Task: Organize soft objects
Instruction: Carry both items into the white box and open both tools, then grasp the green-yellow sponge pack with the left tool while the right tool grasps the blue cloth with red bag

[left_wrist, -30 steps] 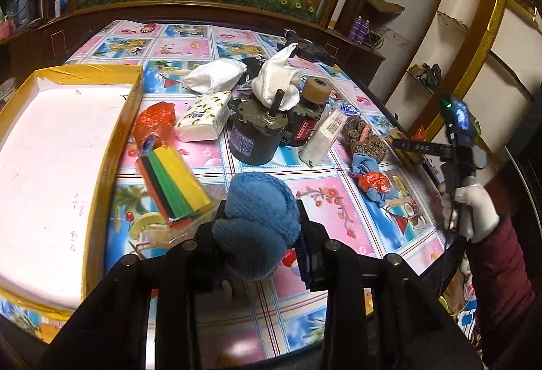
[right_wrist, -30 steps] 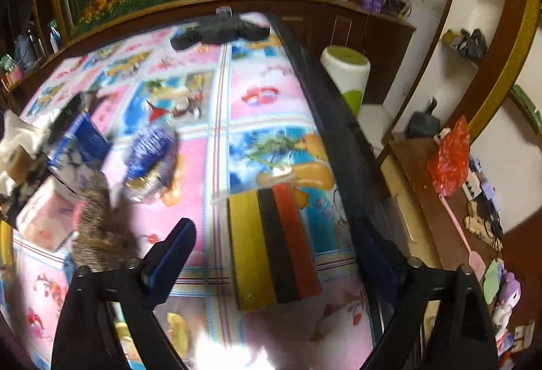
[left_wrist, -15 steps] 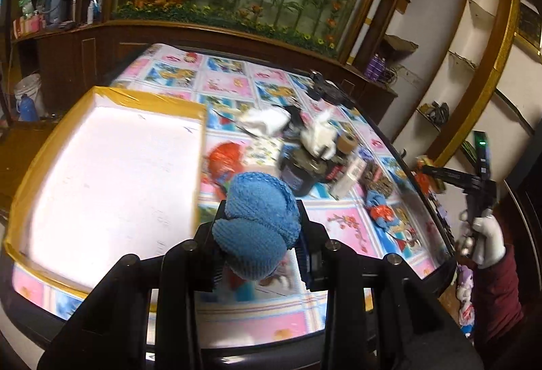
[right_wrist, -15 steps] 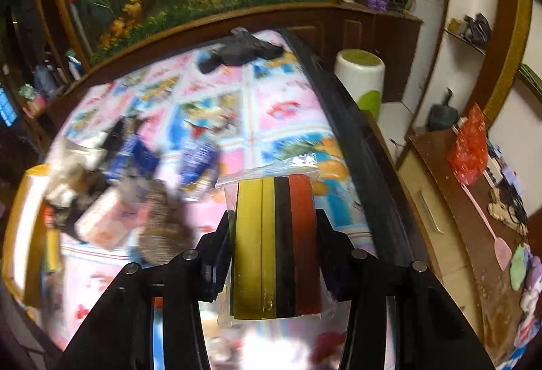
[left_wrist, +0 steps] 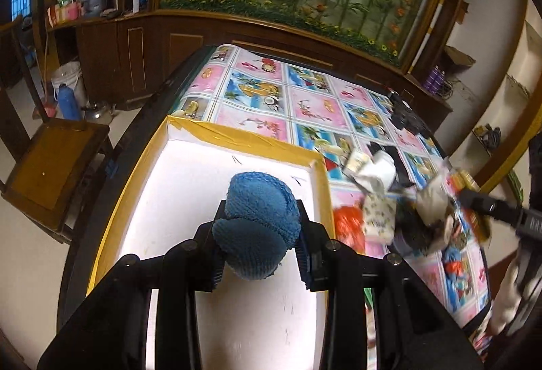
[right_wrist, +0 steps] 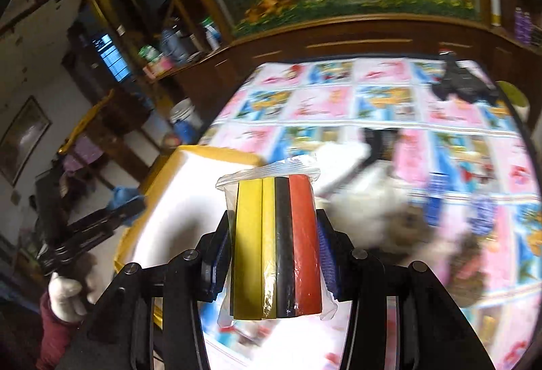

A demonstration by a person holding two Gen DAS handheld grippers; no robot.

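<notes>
The left gripper clamps a blue knitted ball above the yellow-rimmed white tray; at 3 o'clock, the right gripper pinches a bagged strip pack

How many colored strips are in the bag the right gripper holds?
4: two yellow strips on the left, then a black strip, then a red strip, side by side inside the bag. More may be hidden behind.
</notes>
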